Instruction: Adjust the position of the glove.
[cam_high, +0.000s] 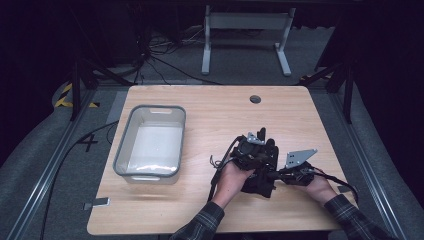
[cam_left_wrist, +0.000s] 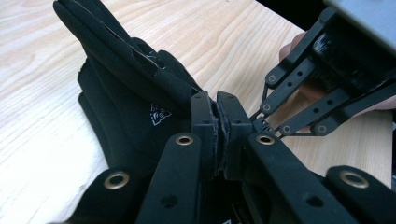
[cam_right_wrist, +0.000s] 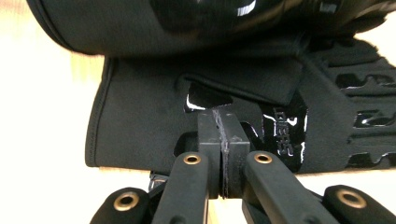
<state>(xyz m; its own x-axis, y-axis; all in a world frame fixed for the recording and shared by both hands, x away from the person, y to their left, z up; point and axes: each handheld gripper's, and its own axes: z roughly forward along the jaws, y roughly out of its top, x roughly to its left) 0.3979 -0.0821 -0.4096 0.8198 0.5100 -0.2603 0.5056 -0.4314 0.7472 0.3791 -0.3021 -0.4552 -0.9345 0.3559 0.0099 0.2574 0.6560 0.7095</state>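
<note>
A black glove (cam_high: 260, 172) lies on the near right part of the bench (cam_high: 215, 115), between the two hands. The left tool (cam_left_wrist: 220, 133) has its jaws closed on a fold of the glove. The right tool (cam_right_wrist: 223, 140) is closed too, pinching the glove's cuff edge. A clear plastic tub (cam_high: 150, 142) stands well apart on the left.

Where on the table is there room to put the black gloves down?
Bare wood lies between the clear bin and the black gloves, and along the far edge by the round hole. It is crowded at the near right, where both grippers meet over the gloves.
</note>
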